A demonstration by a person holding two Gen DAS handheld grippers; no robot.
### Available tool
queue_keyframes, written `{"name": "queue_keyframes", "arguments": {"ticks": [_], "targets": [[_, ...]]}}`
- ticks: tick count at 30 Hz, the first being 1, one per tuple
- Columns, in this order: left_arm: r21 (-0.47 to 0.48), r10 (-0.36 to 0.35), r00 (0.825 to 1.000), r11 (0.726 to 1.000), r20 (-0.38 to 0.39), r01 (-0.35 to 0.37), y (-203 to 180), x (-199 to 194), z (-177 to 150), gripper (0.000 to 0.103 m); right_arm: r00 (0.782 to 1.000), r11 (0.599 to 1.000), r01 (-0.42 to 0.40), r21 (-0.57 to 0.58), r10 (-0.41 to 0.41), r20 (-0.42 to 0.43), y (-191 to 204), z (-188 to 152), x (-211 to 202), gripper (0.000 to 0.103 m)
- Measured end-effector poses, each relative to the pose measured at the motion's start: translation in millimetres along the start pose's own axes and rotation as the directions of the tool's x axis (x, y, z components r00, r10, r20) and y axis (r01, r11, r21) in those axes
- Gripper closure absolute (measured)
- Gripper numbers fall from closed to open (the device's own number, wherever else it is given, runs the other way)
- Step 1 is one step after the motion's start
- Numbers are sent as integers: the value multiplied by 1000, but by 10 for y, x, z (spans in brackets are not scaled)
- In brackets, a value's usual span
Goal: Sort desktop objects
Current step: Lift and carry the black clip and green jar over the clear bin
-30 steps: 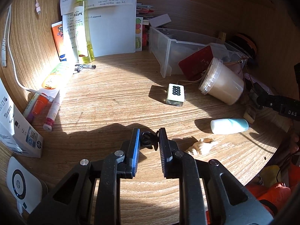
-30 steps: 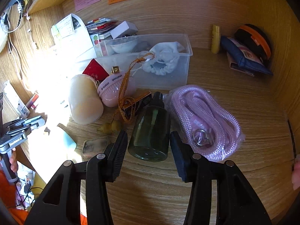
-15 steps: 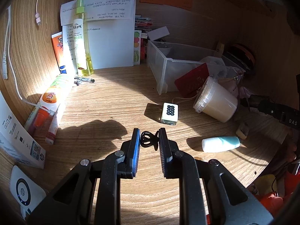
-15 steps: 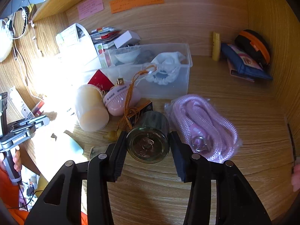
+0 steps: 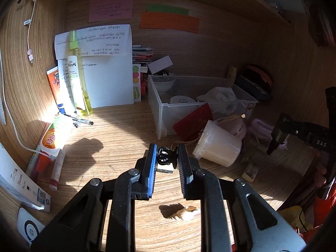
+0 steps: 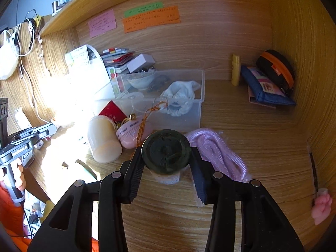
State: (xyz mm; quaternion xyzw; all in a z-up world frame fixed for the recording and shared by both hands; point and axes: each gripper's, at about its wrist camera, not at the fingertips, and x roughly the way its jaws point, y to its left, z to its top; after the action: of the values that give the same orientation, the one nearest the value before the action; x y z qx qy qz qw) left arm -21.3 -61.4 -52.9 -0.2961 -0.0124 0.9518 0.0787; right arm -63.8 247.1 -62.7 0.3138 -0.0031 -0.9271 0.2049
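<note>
Both tools lifted since a second ago. Left tool (image 5: 167, 159) clamps a black clip (image 5: 164, 158) above the counter (image 5: 117, 138). Right tool (image 6: 167, 157) grips a dark green bottle (image 6: 166, 154), now raised off counter. "OFF!" on orange tube (image 5: 53, 138). Clear bin (image 6: 168, 113) holds bowl (image 6: 140, 82), white cloth (image 6: 180, 94).

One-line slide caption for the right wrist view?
Right gripper clamps a dark green bottle above the cluttered wooden desk.

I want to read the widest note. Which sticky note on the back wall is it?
The orange note, lowest and rightmost of the three. It spans farther than the green strip above it or the squarer pink note to its left.
</note>
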Motion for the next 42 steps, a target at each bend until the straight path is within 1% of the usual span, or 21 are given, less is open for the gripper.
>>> {"name": "queue_keyframes", "arguments": {"ticks": [8, 22, 35, 42], "targets": [[25, -14, 1000, 1000, 24, 13, -97, 33, 126, 84, 998, 999, -31, 22, 30, 50, -82, 195, -103, 65], [15, -33, 999, 999, 35, 33, -52, 255, 394, 84, 993, 999, -28, 31, 24, 119, -179, 543, -108, 65], [38, -44, 998, 998, 34, 42, -22, 509, 692, 84, 988, 999, -47, 22, 44, 147, -224, 914, 46, 65], [44, -46, 999, 998, 21, 45, -17, 634, 809, 84, 989, 999, -37, 8, 36, 146, -213, 1078, 189, 65]]}}
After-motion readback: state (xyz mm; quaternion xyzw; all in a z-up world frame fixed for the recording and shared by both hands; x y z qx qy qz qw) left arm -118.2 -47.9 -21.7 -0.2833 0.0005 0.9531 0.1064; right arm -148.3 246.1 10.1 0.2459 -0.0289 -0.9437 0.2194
